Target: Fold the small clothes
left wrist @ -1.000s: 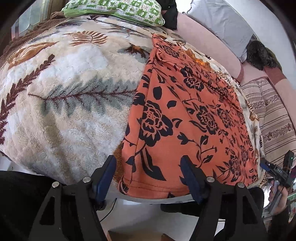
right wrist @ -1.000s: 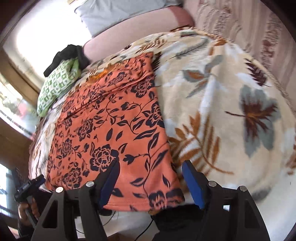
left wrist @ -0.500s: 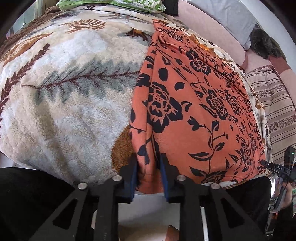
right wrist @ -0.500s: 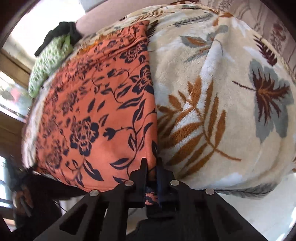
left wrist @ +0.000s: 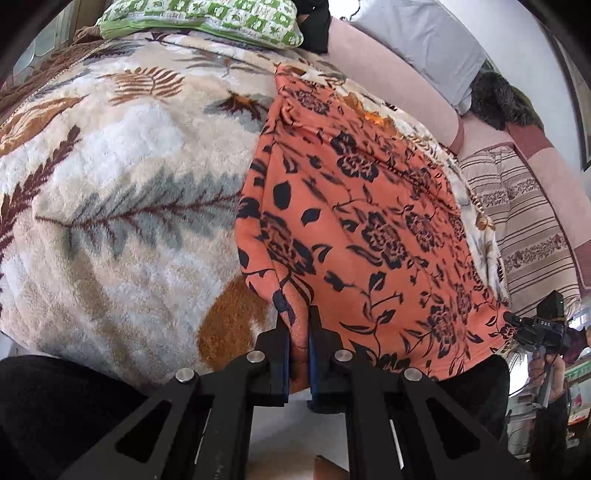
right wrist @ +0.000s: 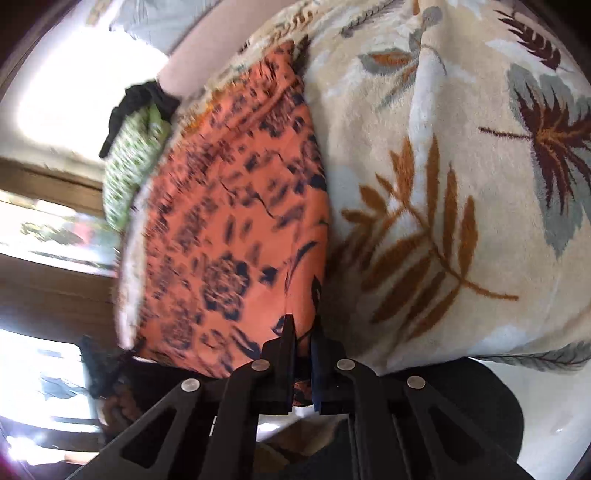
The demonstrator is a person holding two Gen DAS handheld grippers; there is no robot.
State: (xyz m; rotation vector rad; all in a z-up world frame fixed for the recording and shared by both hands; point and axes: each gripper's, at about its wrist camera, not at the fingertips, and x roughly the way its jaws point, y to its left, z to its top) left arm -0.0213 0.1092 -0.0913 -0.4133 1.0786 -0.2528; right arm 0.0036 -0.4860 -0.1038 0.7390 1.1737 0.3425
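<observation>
Orange floral garment point(left wrist: 369, 229) lies spread flat on the leaf-print fleece blanket point(left wrist: 122, 206) covering the bed, filling the centre and right of the left wrist view and the centre-left of the right wrist view. Left gripper point(left wrist: 299, 325), bottom centre of its frame, has just been closing and now pinches one near hem corner, cloth bunched between the blue pads. Right gripper point(right wrist: 303, 332), bottom centre of its own frame, is clamped on the other near corner; it also shows small at the far right edge of the left view. Risks, as judged from here: each bite takes only a narrow bit of hem, so thin fabric could slide out once lifted, dropping a corner mid-fold. The plush pile may drag on the underside and pull the far edge askew, leaving a crooked crease. Uneven lift between the two hands would skew the fold line. If a pad has also nipped blanket pile, not discernible here, the blanket would rise too. The green patterned pillow point(left wrist: 207, 18) at upper centre of the left view sits well beyond the far edge, so it should not interfere.
</observation>
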